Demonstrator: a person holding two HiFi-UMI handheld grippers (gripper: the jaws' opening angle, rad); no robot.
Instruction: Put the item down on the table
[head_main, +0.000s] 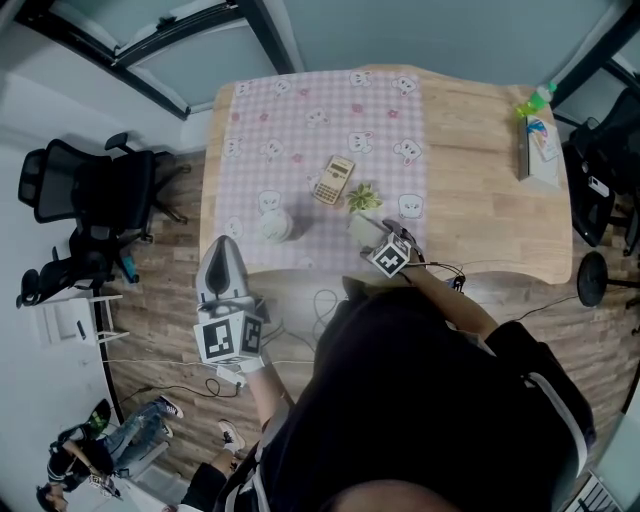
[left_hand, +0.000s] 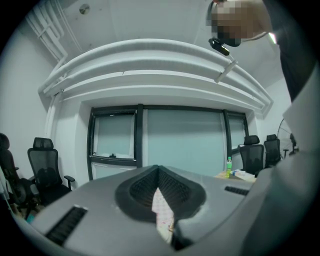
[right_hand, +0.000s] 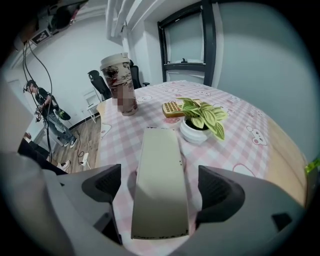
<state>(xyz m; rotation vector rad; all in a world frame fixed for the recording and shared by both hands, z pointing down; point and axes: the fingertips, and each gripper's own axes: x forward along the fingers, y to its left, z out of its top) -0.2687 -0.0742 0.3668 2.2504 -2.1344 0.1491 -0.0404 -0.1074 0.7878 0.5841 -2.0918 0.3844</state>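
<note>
Box (right_hand: 159, 150): flat on the counter (head_main: 480, 150), near edge.
Right hand-held gripper (right_hand: 161, 192): spread, straddling box, not touching.
Left hand-held gripper (left_hand: 159, 200): pressed together, empty.
Handling: we judge it light, stiff, smooth; take the long sides.

Here's the wooden table (head_main: 490, 180), pale and bare on its right side, with a pink checked tablecloth (head_main: 300, 140) spread over its left part. On the cloth stands a small potted plant (head_main: 363, 200) in a white pot. Just beside the plant, on its far left, lies a calculator (head_main: 333, 181). Left of the plant sits a lidded cup (head_main: 276, 226). On the plant's near side a flat beige box (right_hand: 161, 180) lies on the cloth. Well apart from the plant, far right on the bare wood: a green bottle (head_main: 535, 100) and a carton (head_main: 540, 150).
</note>
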